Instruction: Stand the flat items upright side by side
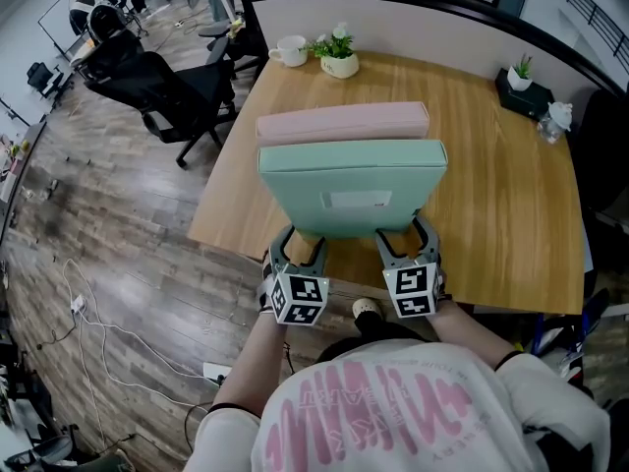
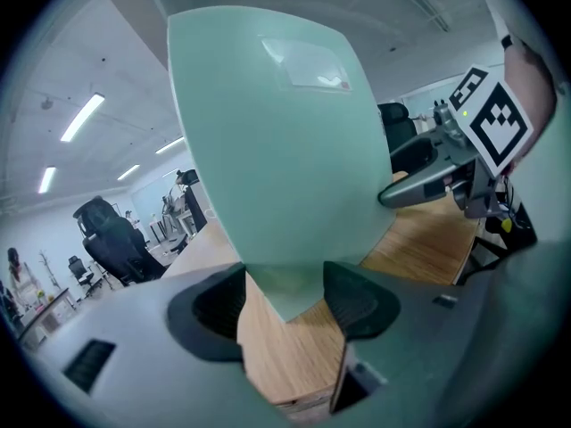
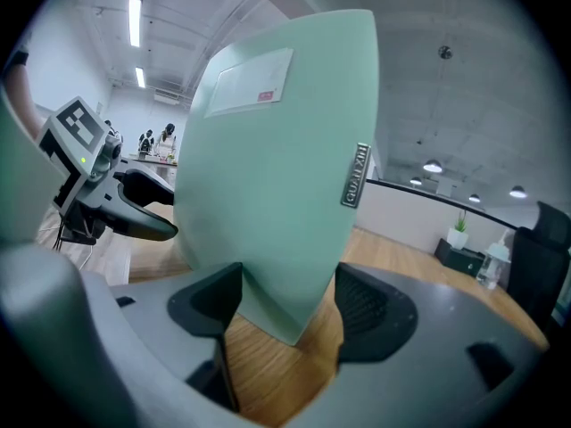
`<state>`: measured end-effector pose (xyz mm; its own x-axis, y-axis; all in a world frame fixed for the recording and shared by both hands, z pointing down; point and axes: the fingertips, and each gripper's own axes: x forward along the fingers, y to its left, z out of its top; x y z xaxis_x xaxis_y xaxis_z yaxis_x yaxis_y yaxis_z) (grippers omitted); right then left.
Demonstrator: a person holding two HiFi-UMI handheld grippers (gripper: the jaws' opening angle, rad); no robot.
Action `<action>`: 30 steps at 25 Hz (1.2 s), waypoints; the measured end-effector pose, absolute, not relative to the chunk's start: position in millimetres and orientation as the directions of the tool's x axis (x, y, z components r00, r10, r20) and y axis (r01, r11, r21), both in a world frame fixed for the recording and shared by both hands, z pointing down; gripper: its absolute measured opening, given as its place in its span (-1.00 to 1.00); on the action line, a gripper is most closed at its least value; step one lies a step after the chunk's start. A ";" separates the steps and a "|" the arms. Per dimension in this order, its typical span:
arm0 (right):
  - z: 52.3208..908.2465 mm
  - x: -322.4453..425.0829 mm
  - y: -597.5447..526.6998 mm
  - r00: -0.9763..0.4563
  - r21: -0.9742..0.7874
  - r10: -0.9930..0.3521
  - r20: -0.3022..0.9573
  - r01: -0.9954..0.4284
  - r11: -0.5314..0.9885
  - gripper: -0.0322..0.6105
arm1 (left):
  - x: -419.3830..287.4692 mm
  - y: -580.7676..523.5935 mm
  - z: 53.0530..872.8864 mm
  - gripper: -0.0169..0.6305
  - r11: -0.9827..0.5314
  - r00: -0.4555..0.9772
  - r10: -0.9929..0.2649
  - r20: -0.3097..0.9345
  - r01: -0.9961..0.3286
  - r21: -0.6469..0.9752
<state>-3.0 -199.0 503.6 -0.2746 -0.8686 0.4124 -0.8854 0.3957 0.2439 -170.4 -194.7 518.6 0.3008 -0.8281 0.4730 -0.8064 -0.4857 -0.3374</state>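
Tongs left (image 1: 300,244) — tongs right (image 1: 405,236) — grip green case (image 1: 352,190).

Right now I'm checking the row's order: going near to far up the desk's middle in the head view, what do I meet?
The left gripper and right gripper, level → green case → pink case → potted plant.

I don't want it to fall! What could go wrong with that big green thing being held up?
The left gripper and right gripper pinch the green case only at its bottom edge, so the tall top could tip or twist loose. It is near the front edge of the table, so a slip might send it to the floor. The pink case sits close behind; a bump could knock it.
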 end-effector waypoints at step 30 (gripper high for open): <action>507.4 -9.0 -215.3 -0.288 0.210 -0.856 0.428 -0.890 0.405 0.08 | -177.9 -205.3 523.5 -0.15 -0.445 0.263 -0.842 0.472 -0.833 -0.330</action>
